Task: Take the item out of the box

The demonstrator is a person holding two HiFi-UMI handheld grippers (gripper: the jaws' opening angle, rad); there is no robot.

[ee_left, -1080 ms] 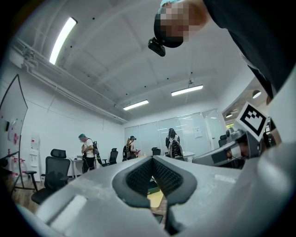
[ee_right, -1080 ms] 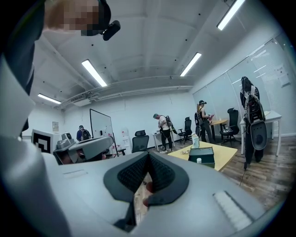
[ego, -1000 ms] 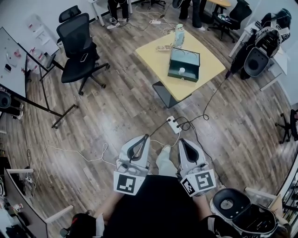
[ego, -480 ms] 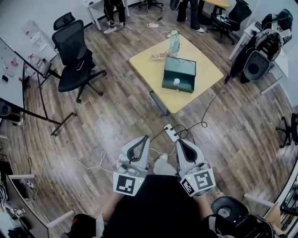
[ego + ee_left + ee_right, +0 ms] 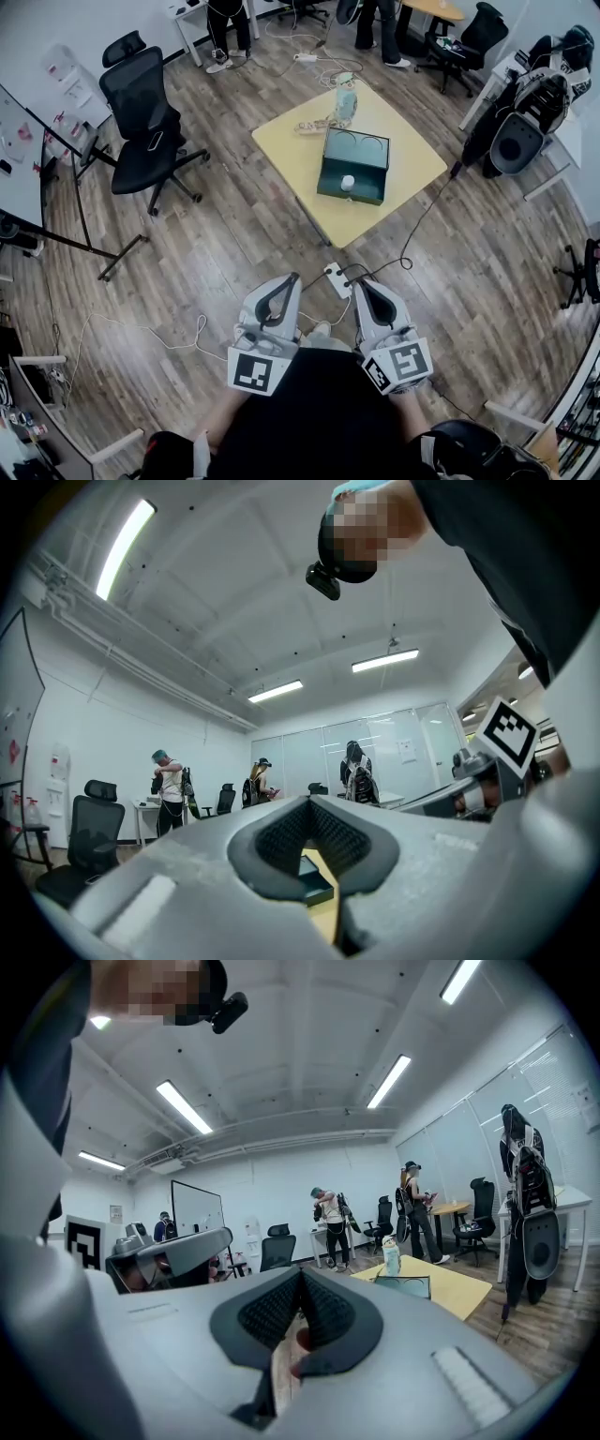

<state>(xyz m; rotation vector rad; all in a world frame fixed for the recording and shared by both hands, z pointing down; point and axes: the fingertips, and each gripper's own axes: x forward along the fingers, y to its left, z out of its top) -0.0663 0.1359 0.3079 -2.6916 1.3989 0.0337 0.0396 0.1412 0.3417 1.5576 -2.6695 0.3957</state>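
Note:
A dark green box (image 5: pixel 354 167) lies open on the yellow table (image 5: pixel 300 155) well ahead of me. A small white item (image 5: pixel 348 182) sits inside it near the front wall. Both grippers are held close to my body, far short of the table. The left gripper (image 5: pixel 294 277) is shut with nothing in it, and so is the right gripper (image 5: pixel 357 281). In the right gripper view the box (image 5: pixel 405 1286) and a pale bottle (image 5: pixel 391 1255) show on the table (image 5: pixel 459 1297), beyond the shut gripper (image 5: pixel 300 1273). The left gripper view shows the box (image 5: pixel 316 883) behind the closed left gripper (image 5: pixel 307 801).
A power strip (image 5: pixel 335 278) with cables lies on the wood floor just ahead of the grippers. A black office chair (image 5: pixel 145 122) stands at the left, another chair with bags (image 5: pixel 525 122) at the right. A bottle (image 5: pixel 345 94) stands behind the box. People (image 5: pixel 375 19) stand at the far end.
The table and box have slid down and left in the head view and look closer. Both grippers stay side by side, still shut.

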